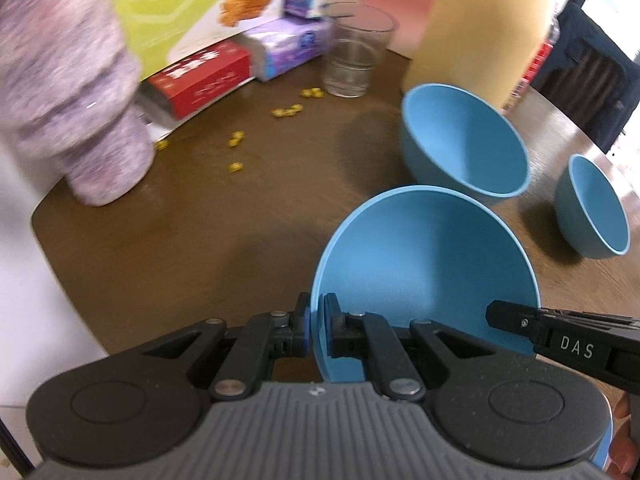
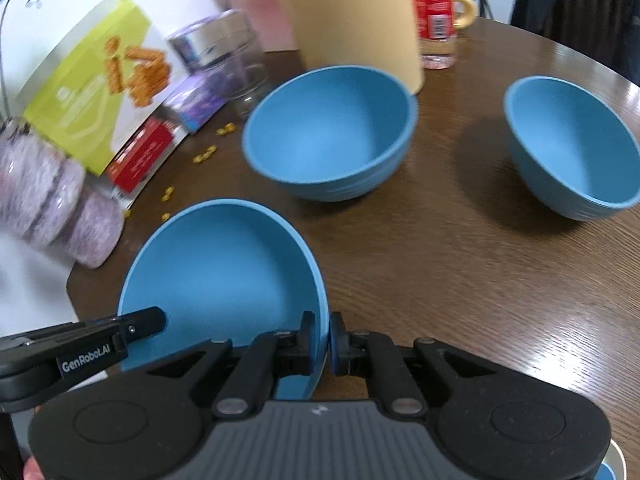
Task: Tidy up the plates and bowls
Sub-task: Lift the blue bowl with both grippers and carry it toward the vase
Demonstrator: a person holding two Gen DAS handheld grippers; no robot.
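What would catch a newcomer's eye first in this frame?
The blue bowl nearest the cameras, pinched at opposite sides of its rim by the left gripper and right gripper, jaws closed on the wall. Behind it on the brown table sit two more blue bowls, and yellow crumbs lie scattered to the left.
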